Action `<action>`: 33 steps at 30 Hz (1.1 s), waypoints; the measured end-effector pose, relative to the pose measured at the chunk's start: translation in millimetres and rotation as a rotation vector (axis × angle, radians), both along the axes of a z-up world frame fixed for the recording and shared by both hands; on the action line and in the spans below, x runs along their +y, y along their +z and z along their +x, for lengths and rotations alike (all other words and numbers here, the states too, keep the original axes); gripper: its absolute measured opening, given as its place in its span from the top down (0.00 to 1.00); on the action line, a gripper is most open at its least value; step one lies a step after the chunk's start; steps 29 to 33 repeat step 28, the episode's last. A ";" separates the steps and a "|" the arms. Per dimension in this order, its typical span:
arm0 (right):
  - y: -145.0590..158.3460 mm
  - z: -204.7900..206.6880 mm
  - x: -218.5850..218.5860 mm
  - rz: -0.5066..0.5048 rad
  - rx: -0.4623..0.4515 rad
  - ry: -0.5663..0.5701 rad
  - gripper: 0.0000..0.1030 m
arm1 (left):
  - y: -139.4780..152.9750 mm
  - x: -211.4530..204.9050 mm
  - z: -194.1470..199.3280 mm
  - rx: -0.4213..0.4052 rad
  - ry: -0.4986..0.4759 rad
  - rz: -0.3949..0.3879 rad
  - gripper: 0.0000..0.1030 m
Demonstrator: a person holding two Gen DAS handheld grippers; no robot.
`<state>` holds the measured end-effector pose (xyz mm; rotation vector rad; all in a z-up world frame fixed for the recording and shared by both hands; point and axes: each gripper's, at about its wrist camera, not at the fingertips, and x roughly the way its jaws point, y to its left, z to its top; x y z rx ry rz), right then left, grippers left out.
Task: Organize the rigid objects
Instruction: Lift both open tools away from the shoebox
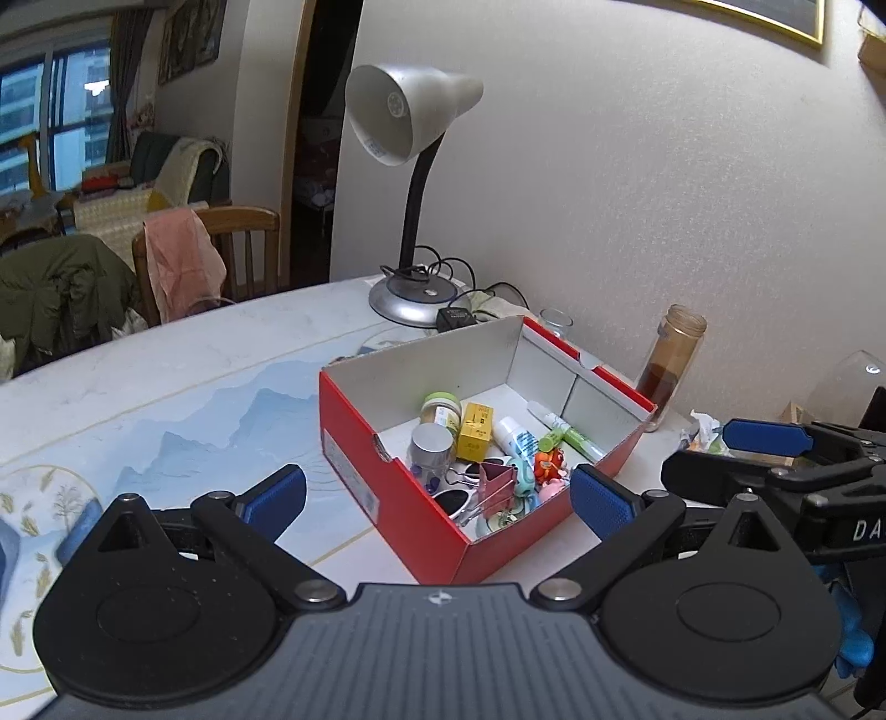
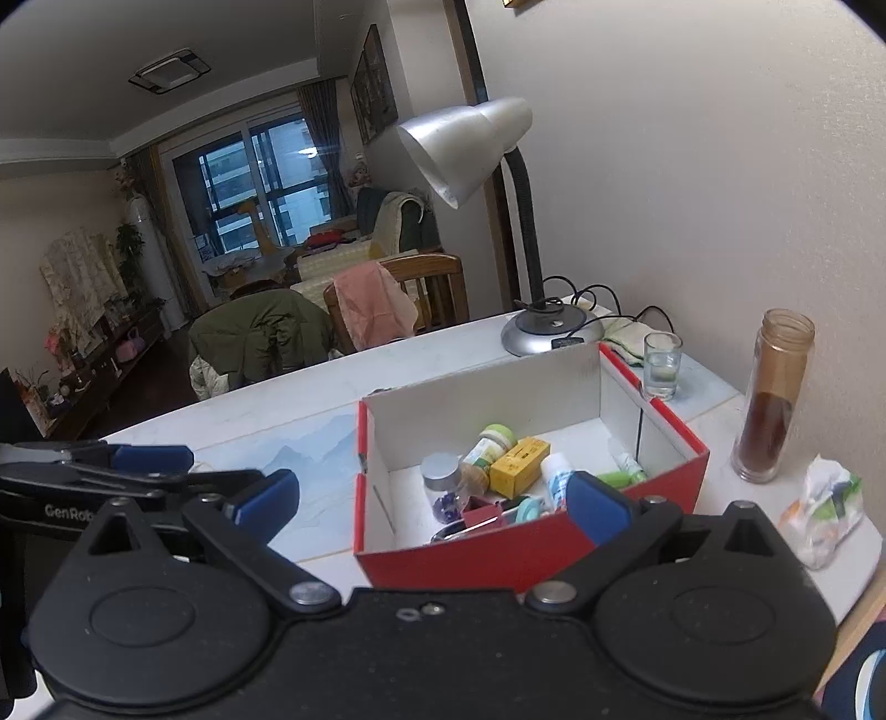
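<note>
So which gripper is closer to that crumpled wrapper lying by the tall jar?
Probably the right. The crumpled wrapper lies on the table just right of the right gripper, beside the tall jar. The left gripper is on the red box's far side. Both are open and empty.

The red box's (image 2: pixel 531 548) near wall hides the lower parts of the sunglasses (image 2: pixel 459 533) and pink binder clip (image 2: pixel 480 510) in the right wrist view. There the right claw's pad (image 2: pixel 598 507) covers the white tube (image 2: pixel 555 471). Labels on the yellow carton (image 1: pixel 476 429) are too small to read. The picture frame (image 1: pixel 775 19) is cut by the top edge.
</note>
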<state>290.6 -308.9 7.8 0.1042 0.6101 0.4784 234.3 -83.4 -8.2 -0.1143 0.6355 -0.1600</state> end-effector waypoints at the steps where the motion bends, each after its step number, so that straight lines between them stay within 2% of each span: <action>1: -0.2 -3.0 0.8 0.000 0.000 -0.005 0.00 | 0.9 -0.4 -2.0 -0.005 -0.005 0.002 0.01; 18: -2.1 -18.4 -0.4 0.017 0.011 -0.071 0.00 | 1.8 -9.2 -15.3 -0.035 -0.054 0.034 0.01; 33: -2.0 -23.4 -1.3 0.022 0.006 -0.095 0.00 | -1.0 -4.5 -14.6 -0.019 -0.039 0.024 0.01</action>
